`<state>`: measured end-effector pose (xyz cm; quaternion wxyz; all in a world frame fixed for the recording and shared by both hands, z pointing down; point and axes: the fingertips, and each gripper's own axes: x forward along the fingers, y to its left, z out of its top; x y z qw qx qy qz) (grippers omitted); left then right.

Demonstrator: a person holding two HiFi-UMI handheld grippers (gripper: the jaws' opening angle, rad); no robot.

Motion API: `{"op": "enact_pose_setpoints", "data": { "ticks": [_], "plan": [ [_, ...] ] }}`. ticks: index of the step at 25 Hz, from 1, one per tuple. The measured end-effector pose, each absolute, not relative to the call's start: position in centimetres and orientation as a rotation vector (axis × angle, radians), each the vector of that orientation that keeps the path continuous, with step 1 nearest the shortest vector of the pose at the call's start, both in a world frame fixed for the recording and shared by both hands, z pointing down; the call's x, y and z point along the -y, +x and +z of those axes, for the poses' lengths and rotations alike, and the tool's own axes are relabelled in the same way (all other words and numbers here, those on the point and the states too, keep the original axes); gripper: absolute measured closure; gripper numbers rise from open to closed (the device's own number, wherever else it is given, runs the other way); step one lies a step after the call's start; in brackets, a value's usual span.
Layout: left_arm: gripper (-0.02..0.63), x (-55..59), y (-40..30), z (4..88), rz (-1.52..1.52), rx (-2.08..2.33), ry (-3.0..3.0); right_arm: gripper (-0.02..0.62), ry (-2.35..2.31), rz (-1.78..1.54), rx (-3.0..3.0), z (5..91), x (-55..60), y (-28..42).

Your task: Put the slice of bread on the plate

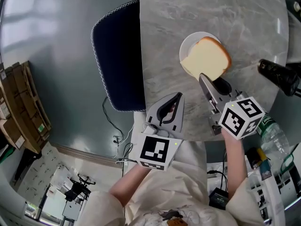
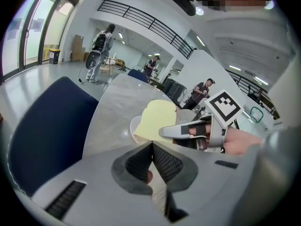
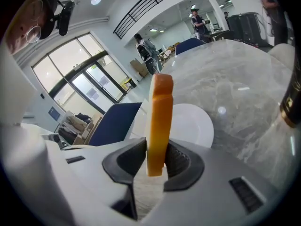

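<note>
A grey marbled round desk (image 1: 244, 22) stands in a bright open hall. The right tongs (image 3: 155, 155) pinch the pale, orange-crusted slice of bread (image 1: 207, 59) by one edge, over the round white plate (image 1: 189, 44); contact is unclear. Light, soft and easily crushed, the bread probably wants a gentle grip at the firmer crust. The left tongs (image 2: 151, 146) are closed, empty.

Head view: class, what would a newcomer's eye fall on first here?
The slice of bread stands out, pinched in the right claw over the white plate on the grey marble table. The left claw is shut and empty at the table's near edge, with a dark blue chair to its left.
</note>
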<state>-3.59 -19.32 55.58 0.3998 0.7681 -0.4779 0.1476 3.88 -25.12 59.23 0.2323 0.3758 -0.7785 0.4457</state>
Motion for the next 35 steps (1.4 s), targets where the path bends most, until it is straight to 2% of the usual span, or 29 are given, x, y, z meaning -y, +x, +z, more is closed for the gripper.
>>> {"op": "enact_pose_setpoints", "data": {
  "ticks": [4,14,26,35],
  "plan": [
    [0.597,19.6,-3.7,55.9,0.374,1.2,1.942,0.495,1.01,1.147,2.108,59.8,25.8,4.0],
    [0.597,19.7,-2.2,56.2,0.373,1.188,1.951,0.392,1.033,0.88,2.029,61.6,26.4,6.9],
    [0.597,19.5,-1.0,56.2,0.378,1.176,1.959,0.362,1.059,0.53,1.968,60.9,27.9,7.3],
    [0.597,18.8,-0.5,56.3,0.389,1.167,1.958,0.362,1.061,0.509,1.949,60.9,27.2,8.1]
  ]
}}
